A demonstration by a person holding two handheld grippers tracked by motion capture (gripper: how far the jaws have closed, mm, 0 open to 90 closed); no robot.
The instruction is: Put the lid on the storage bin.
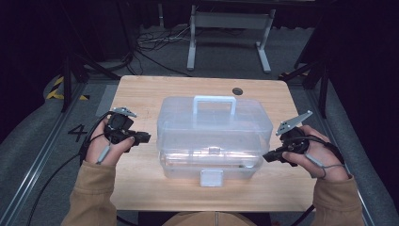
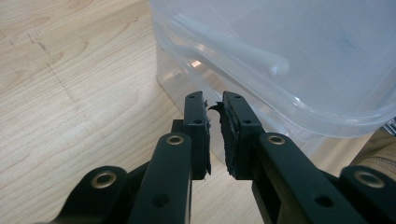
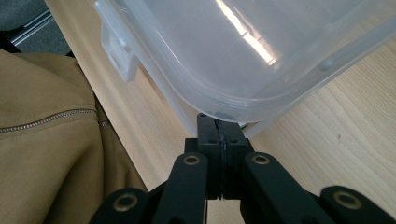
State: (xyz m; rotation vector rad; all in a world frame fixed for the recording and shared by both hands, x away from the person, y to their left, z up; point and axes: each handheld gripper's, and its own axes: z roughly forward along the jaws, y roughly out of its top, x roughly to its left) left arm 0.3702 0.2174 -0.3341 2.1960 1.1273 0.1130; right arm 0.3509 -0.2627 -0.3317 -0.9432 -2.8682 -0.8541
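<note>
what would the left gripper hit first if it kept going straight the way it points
Most likely the clear box: the left gripper points at its side wall just under the lid rim, with nothing between them. Whether the tips already touch it is unclear.

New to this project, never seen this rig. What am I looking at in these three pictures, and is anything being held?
No robot here: a person at a table holds a hand-held two-jaw gripper in each hand. The high view looks down from above the person; the left gripper is at the left, the right gripper at the right. The other two pictures come from a camera riding on each gripper, looking along its own black fingers.

On the wooden table stands a clear plastic box with a lid, a carry handle on top and a front latch. The box looks closed.

Nothing is held. In the left gripper view the fingers stand slightly apart with nothing between them, beside the box's side. In the right gripper view the fingers are pressed together, pointing under the lid's rim at the other side.
</note>
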